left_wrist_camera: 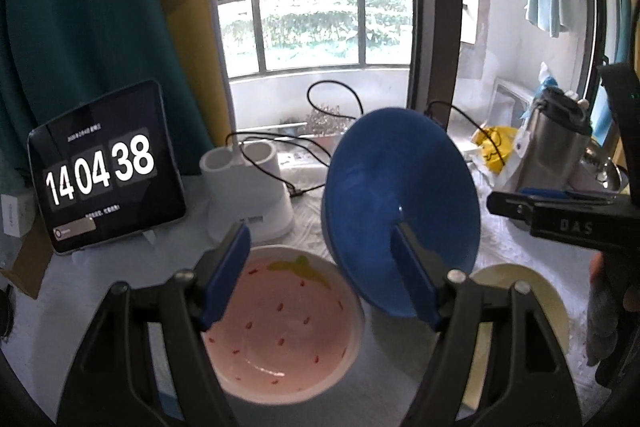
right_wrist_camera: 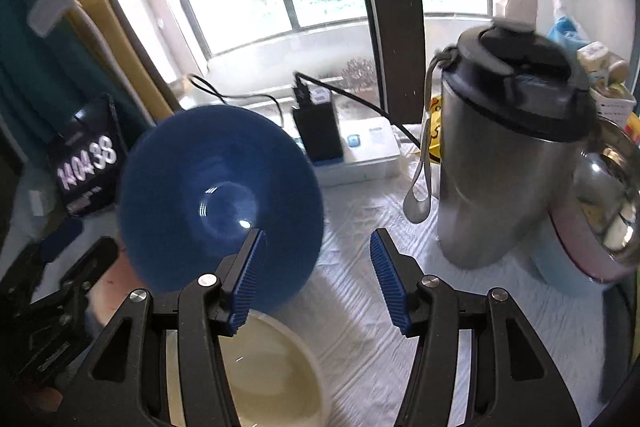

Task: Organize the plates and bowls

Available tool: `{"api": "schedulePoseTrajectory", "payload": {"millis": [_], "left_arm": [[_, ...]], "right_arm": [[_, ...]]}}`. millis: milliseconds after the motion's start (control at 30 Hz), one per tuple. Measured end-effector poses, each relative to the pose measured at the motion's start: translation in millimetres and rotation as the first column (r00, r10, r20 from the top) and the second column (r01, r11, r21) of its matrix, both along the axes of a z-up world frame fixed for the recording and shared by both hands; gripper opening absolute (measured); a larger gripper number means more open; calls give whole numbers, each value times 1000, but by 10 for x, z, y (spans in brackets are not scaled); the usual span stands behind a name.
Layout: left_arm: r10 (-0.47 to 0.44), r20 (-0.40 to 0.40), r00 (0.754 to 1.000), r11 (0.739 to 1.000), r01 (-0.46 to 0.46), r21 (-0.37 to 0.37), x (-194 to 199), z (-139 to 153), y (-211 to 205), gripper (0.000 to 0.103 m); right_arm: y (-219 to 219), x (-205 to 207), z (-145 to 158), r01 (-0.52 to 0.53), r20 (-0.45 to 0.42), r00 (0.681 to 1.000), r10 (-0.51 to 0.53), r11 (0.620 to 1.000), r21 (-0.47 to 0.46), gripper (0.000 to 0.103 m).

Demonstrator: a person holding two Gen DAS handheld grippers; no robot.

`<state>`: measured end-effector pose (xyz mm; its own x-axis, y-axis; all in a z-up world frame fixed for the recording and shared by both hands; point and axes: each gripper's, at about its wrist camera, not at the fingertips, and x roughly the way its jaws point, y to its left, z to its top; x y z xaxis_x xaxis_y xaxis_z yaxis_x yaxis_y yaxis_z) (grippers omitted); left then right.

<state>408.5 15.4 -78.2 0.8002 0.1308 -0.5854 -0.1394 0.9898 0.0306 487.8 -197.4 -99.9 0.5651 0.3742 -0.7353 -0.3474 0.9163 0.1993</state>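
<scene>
hovering with fingers spread and empty, the left tool (left_wrist_camera: 320,279) has the pink bowl (left_wrist_camera: 284,323) just below it at frame bottom; tilted blue plate (left_wrist_camera: 400,203) beside. right tool (right_wrist_camera: 316,283), unclenched, nears the cream bowl (right_wrist_camera: 276,375).

Cream bowl (right_wrist_camera: 272,379) cut off by frame btm; steel tumbler (right_wrist_camera: 508,155) motion-blurred.

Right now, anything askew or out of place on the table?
Yes: the blue bowl stands tilted up on its edge, inside facing the cameras, not flat like the pink bowl and cream plate beside it. What props it is unclear. No spill visible.
</scene>
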Motion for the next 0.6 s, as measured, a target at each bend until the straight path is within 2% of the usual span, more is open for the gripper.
{"api": "schedulePoseTrajectory", "payload": {"millis": [167,333,367,500,567,600], "left_arm": [[-4,-31,1000,1000,4,-8,125,-102,11,61],[-19,-69,997,999,17,-27,213,-175,6,47],[-20,-69,997,999,18,-31,216,-175,5,45],[-34,-76,997,999,32,-33,235,-190,-17,34],[-48,-84,995,998,45,-36,245,-204,-37,28],[-56,-87,995,998,53,-37,248,-213,-54,21]], "right_arm": [[43,216,-114,-4,-45,999,3,1000,-13,58],[132,359,-198,-24,-83,996,21,999,-29,55],[145,385,-218,-31,-94,995,28,999,-33,50],[188,446,-261,-64,-121,991,58,997,-42,41],[215,458,-272,-79,-123,990,72,996,-50,25],[234,459,-277,-92,-125,988,85,994,-51,23]]}}
